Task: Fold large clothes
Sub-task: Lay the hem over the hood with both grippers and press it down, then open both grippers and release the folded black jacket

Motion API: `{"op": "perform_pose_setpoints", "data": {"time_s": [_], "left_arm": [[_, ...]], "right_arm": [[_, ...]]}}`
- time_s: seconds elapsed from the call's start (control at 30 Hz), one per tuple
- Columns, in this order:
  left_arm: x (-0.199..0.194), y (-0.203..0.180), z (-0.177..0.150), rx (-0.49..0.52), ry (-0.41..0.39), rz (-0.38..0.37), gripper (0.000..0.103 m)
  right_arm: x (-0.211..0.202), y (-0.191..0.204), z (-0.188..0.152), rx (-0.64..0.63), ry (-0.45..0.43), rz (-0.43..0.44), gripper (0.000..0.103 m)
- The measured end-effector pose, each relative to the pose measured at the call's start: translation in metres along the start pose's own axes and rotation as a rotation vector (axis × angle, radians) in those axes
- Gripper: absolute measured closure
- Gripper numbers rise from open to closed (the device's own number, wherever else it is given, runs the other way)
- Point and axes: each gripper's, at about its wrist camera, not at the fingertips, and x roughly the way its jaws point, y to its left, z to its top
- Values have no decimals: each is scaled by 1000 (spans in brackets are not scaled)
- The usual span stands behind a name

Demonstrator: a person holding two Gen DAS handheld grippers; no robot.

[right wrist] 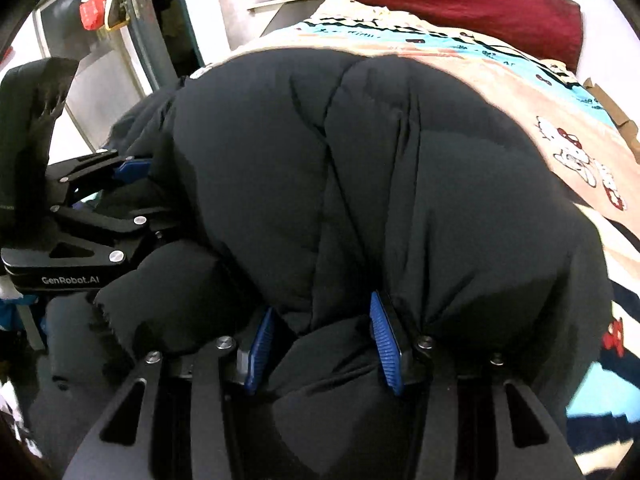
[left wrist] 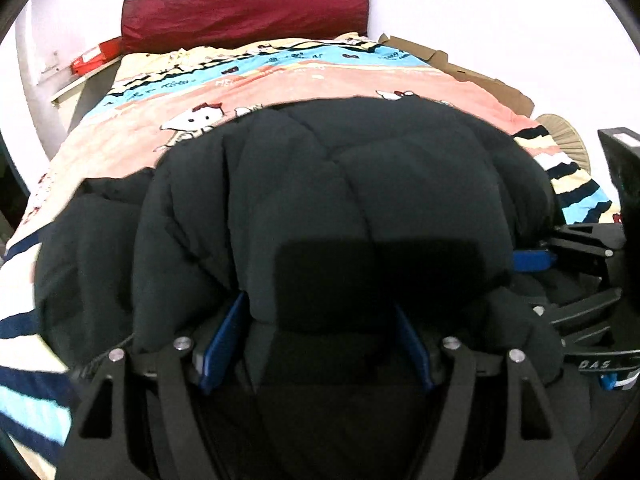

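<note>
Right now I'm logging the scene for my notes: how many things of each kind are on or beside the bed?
Black puffy jacket: 1
Cartoon bedspread: 1
Dark red pillow: 1
Red box: 1
Cardboard sheet: 1
Grippers: 2, the left gripper and the right gripper, each gripping jacket fabric
Total: 7

The puffer jacket (left wrist: pixel 320 184) in the centre of the frame is black and quilted. The bedcover (left wrist: pixel 280 76) above it has pink, light blue, cream and black stripes with white cartoon cats. The pillow (left wrist: pixel 244 10) at the top is dark red. The gripper pads (right wrist: pixel 384 336) are blue and ribbed.
</note>
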Motion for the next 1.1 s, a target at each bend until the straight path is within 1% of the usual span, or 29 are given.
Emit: {"op": "perform_pose_setpoints", "data": {"time_s": [0.13, 0.2, 0.3, 0.4, 0.53, 0.7, 0.87, 0.93, 1.03, 1.1], "left_arm": [[-34, -11, -11, 33, -39, 54, 34], [-40, -14, -15, 35, -36, 78, 34], [-36, -22, -22, 57, -33, 143, 34], [-30, -28, -26, 79, -40, 186, 34], [-19, -29, -32, 82, -37, 202, 34], [3, -29, -37, 77, -8, 215, 33], [9, -26, -35, 77, 22, 209, 33], [3, -27, -31, 75, 27, 206, 34], [-19, -27, -27, 71, 27, 191, 34], [-42, -28, -26, 87, 17, 207, 34]], "right_arm": [[-42, 7, -12, 2, -74, -7, 57], [-55, 6, -18, 14, -99, -7, 56], [-47, 5, -23, 8, -76, -24, 56], [-33, 5, -24, 15, -57, -29, 56], [-14, 1, -24, 19, -32, -22, 56], [3, -5, -24, 41, -17, -15, 56], [8, -4, -22, 37, -3, -45, 56], [6, 0, -21, 30, 7, -67, 56], [-11, 9, -20, 34, 5, -112, 55], [-29, 18, -22, 24, -15, -145, 50]]}}
